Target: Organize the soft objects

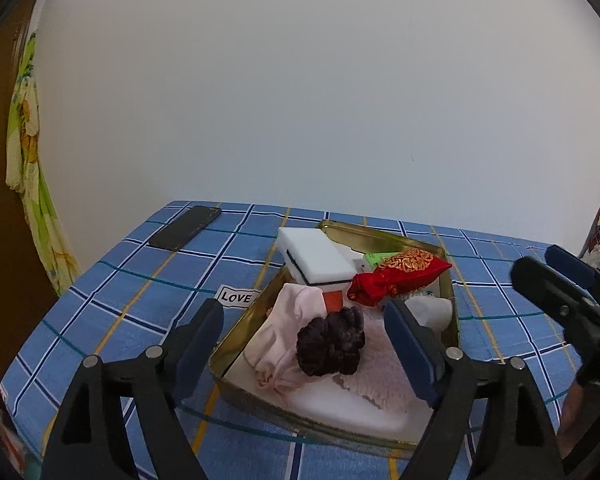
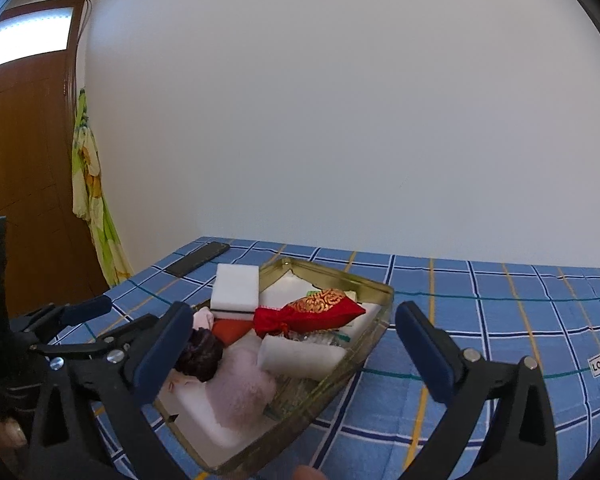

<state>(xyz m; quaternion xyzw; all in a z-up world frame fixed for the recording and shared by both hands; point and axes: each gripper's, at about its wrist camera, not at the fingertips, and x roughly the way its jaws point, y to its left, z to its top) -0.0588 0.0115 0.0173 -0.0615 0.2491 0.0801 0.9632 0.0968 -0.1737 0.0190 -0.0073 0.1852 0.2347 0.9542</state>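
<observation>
Item 1: my left gripper (image 1: pixel 304 340), jaws spread wide, nothing between them. It hangs just above the near end of the gold tin tray (image 1: pixel 236 324), its right finger over the tray's contents, its left finger outside the tray's left wall.

Item 2: my right gripper (image 2: pixel 294 344), jaws likewise spread and empty, poised above the same tray (image 2: pixel 380 292); its left finger stands over the tray, its right finger out over the cloth to the tray's right. In the left view it shows at the far right (image 1: pixel 552 264).

Item 3: soft objects, all inside the tray, ahead of and between my left fingers:
- dark purple fuzzy scrunchie (image 1: pixel 332 342), directly between the left gripper's fingertips, resting on the pale pink cloth (image 1: pixel 284 332);
- fluffy pink towel (image 1: pixel 384 368), just beside the scrunchie, under my right finger; seen again in the right view (image 2: pixel 240 384);
- red and gold brocade pouch (image 1: pixel 396 276), further ahead, lying across the middle of the tray (image 2: pixel 312 312);
- white sponge block (image 1: pixel 314 256), beyond the pouch to the left, leaning on the tray's left rim and overhanging it;
- orange piece (image 1: pixel 334 300) beneath the sponge, mostly hidden;
- white foam piece (image 2: pixel 300 354), below the pouch.

Item 4: blue plaid tablecloth (image 1: pixel 140 280) under everything, with a "LOVE" label (image 1: pixel 236 297) left of the tray.

Item 5: black phone (image 1: pixel 186 227), far ahead and left, well apart from the tray.
</observation>
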